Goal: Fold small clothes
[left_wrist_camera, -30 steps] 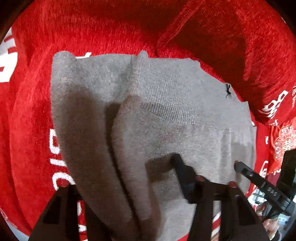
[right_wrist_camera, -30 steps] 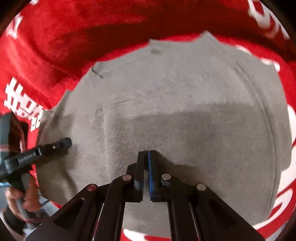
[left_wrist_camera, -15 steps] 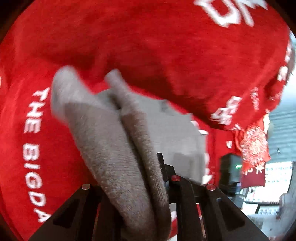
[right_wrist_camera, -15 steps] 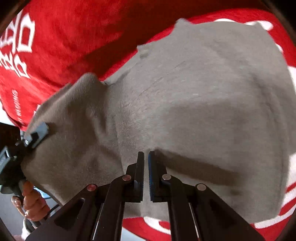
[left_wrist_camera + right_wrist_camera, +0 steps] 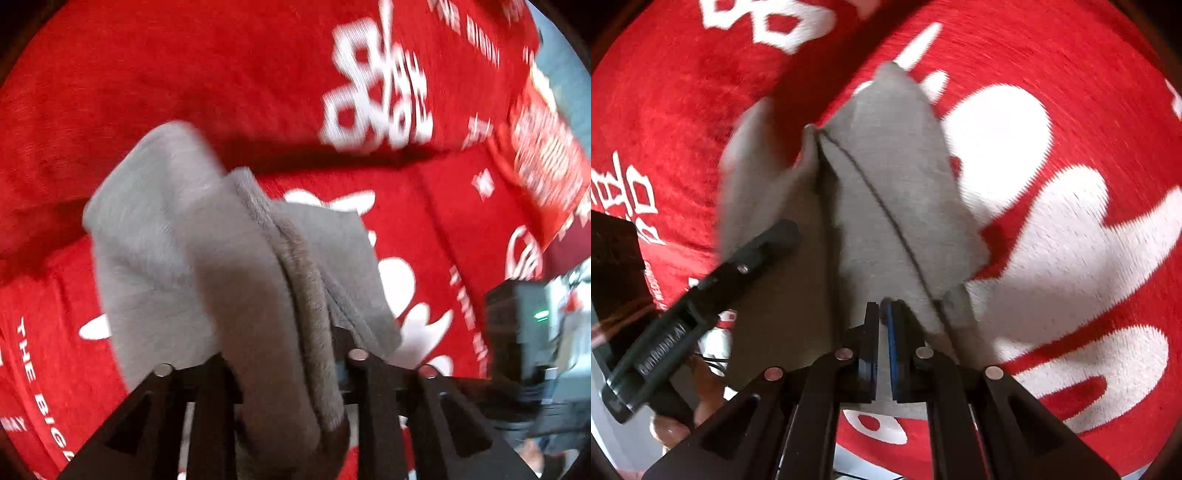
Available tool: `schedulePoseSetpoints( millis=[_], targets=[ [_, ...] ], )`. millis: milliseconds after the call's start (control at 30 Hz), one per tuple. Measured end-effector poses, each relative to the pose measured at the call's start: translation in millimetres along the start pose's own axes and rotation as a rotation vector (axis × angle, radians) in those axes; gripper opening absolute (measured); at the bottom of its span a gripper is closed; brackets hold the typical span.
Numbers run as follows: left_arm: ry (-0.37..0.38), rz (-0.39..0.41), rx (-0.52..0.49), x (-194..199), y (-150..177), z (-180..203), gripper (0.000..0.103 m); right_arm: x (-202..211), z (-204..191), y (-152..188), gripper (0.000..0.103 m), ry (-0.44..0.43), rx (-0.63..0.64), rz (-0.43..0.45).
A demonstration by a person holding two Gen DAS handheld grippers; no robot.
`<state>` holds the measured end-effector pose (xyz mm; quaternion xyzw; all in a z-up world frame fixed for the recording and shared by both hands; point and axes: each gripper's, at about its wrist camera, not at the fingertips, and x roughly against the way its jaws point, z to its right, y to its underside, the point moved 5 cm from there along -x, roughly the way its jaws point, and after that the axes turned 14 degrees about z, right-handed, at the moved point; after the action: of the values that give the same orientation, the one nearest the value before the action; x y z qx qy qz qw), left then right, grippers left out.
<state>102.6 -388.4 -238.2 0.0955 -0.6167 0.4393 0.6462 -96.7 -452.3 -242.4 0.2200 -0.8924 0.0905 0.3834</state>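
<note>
Grey garment (image 5: pixel 221 266) bunched between opening left jaws, tips hidden; right jaws pinch its edge

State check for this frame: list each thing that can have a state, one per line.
grey garment: lifted off the cloth, bunched in folds, held by both grippers.
left gripper: jaws opening, garment bundle between them.
right gripper: shut on the garment's edge.
red printed cloth: spread underneath, creased.

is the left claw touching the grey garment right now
Touching. The left wrist view shows the grey garment bunched between the left claw's opening jaws.
</note>
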Motion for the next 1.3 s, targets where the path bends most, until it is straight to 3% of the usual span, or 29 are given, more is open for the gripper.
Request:
schedulePoseSetpoints(
  millis=[100,167,200,233,267,300,333,400,500,700,767,800,900,967,1067,1233,1300],
  targets=[
    [-0.023,-0.035,-0.057,-12,12,11,0.03,7,8,-1,0.006,-0.019,-0.018,-0.001],
    [0.003,0.001,-0.08,-4,13,21,0.031,15,13,-6,0.006,-0.04,-0.042,0.01],
    [-0.003,0.026,-0.102,3,12,26,0.043,26,19,-18,0.006,-0.061,-0.064,0.019],
    [-0.012,0.054,-0.125,10,10,30,0.068,31,21,-25,0.007,-0.101,-0.103,0.032],
    [-0.021,0.094,-0.143,17,6,33,0.075,34,25,-29,0.011,-0.134,-0.145,0.044],
    [-0.024,0.147,-0.157,30,4,33,0.076,37,29,-33,0.028,-0.156,-0.189,0.057],
    [-0.018,0.18,-0.163,41,0,32,0.076,41,34,-37,0.054,-0.185,-0.23,0.073],
    [-0.036,0.199,-0.132,55,-2,19,0.076,48,36,-46,0.071,-0.286,-0.303,0.089],
    [-0.092,0.197,-0.057,64,0,-14,0.076,43,33,-54,0.071,-0.344,-0.323,0.041],
    [-0.216,0.109,0.121,57,34,-91,0.076,23,8,-71,0.071,-0.207,-0.138,-0.058],
    [-0.243,0.091,0.159,53,46,-105,0.076,12,-4,-67,0.04,-0.136,-0.017,-0.073],
    [-0.258,0.075,0.185,52,53,-115,0.076,11,-10,-66,0.013,-0.094,0.054,-0.077],
    [-0.283,0.054,0.225,43,65,-128,0.076,26,-35,-59,0.013,-0.063,0.245,-0.031],
    [-0.28,0.046,0.24,41,70,-131,0.076,47,-42,-59,0.013,-0.067,0.303,0.024],
    [-0.268,0.065,0.238,45,69,-128,0.076,60,-27,-71,0.013,-0.016,0.301,0.068],
    [-0.235,0.067,0.179,40,69,-115,0.076,44,23,-87,0.01,0.192,0.267,0.05],
    [-0.233,0.049,0.163,31,72,-113,0.077,49,35,-89,0.01,0.169,0.206,0.06]
  ],
)
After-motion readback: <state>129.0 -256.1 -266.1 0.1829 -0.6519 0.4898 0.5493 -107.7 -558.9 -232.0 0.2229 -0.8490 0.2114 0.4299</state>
